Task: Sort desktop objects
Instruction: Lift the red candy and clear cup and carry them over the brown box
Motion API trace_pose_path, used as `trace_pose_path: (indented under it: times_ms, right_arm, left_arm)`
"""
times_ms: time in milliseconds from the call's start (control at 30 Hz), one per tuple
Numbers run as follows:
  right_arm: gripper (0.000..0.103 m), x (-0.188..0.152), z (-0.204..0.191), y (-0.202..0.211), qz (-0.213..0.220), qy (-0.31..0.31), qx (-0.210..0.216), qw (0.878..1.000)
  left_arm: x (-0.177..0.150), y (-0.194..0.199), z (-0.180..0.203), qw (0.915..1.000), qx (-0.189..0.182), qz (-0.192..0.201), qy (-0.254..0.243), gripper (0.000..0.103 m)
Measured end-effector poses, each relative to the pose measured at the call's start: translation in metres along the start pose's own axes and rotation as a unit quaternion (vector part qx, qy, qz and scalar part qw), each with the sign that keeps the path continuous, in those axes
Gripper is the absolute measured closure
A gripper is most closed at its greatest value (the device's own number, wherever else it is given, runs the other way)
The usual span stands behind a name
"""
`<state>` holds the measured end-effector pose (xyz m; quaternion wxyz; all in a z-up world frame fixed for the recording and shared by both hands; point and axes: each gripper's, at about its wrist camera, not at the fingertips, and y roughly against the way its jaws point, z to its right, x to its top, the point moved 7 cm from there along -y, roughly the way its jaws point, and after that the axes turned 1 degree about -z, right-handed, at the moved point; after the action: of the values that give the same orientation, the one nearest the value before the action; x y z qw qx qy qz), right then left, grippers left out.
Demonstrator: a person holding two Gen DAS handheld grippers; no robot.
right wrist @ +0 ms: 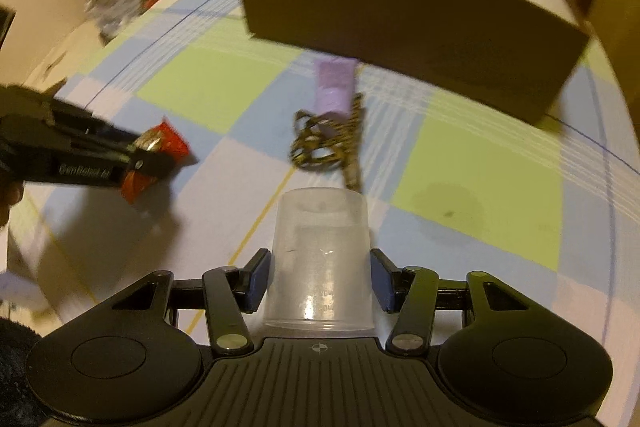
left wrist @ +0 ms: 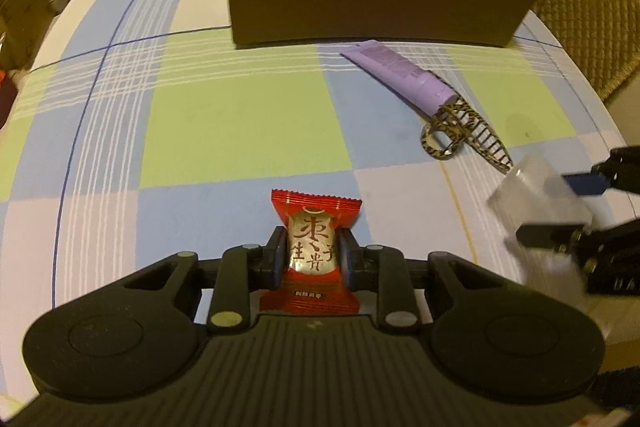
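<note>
Between the left gripper's (left wrist: 312,259) fingers, a clamped red candy packet (left wrist: 314,247); the right gripper (right wrist: 320,281) clasps a clear cup (right wrist: 320,263) — tube (left wrist: 400,75) and hair clip (left wrist: 460,131) lie beyond, unsorted.

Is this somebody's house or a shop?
Probably a home, likely a dining room. A checked blue, green and white tablecloth covers the table, a woven wicker chair stands beside it, and everyday bits lie about: a lilac cream tube and a leopard-print hair claw.
</note>
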<state>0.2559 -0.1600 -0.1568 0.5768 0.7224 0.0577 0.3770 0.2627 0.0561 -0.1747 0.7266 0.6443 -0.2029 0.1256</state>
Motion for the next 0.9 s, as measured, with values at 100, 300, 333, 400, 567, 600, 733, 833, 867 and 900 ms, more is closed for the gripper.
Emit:
trace_pose_path:
  times_ms: [100, 300, 333, 400, 567, 600, 733, 833, 867, 900]
  right_arm:
    - [0.053, 0.003, 0.012, 0.009, 0.012, -0.033, -0.010, 0.999]
    - [0.053, 0.011, 0.030, 0.024, 0.031, -0.080, -0.021, 0.996]
    - [0.053, 0.012, 0.032, 0.026, 0.034, -0.084, -0.021, 0.996]
    - [0.053, 0.013, 0.035, 0.031, 0.039, -0.093, -0.020, 0.995]
    - [0.053, 0.019, 0.044, 0.037, 0.046, -0.108, -0.016, 0.993]
    - [0.053, 0.019, 0.046, 0.038, 0.047, -0.109, -0.016, 0.993]
    - [0.053, 0.033, 0.052, 0.045, 0.062, -0.104, -0.014, 0.993]
    - [0.053, 0.046, 0.058, 0.050, 0.075, -0.100, -0.012, 0.992]
    - [0.053, 0.051, 0.061, 0.051, 0.078, -0.100, -0.012, 0.992]
    - [0.053, 0.056, 0.063, 0.053, 0.082, -0.099, -0.011, 0.992]
  left_arm:
    - [0.006, 0.004, 0.003, 0.9998, -0.010, 0.009, -0.017, 0.081]
    - [0.022, 0.020, 0.007, 0.9986, -0.028, 0.034, -0.030, 0.081]
    - [0.026, 0.023, 0.008, 0.9983, -0.031, 0.038, -0.031, 0.081]
    - [0.032, 0.029, 0.011, 0.9978, -0.038, 0.045, -0.031, 0.081]
    - [0.051, 0.041, 0.023, 0.9958, -0.053, 0.065, -0.038, 0.081]
    - [0.055, 0.043, 0.026, 0.9954, -0.055, 0.069, -0.038, 0.081]
    - [0.071, 0.048, 0.033, 0.9942, -0.065, 0.078, -0.036, 0.081]
    - [0.085, 0.052, 0.037, 0.9929, -0.063, 0.092, -0.042, 0.081]
    - [0.090, 0.053, 0.038, 0.9925, -0.064, 0.096, -0.042, 0.081]
    - [0.095, 0.054, 0.039, 0.9921, -0.064, 0.100, -0.040, 0.081]
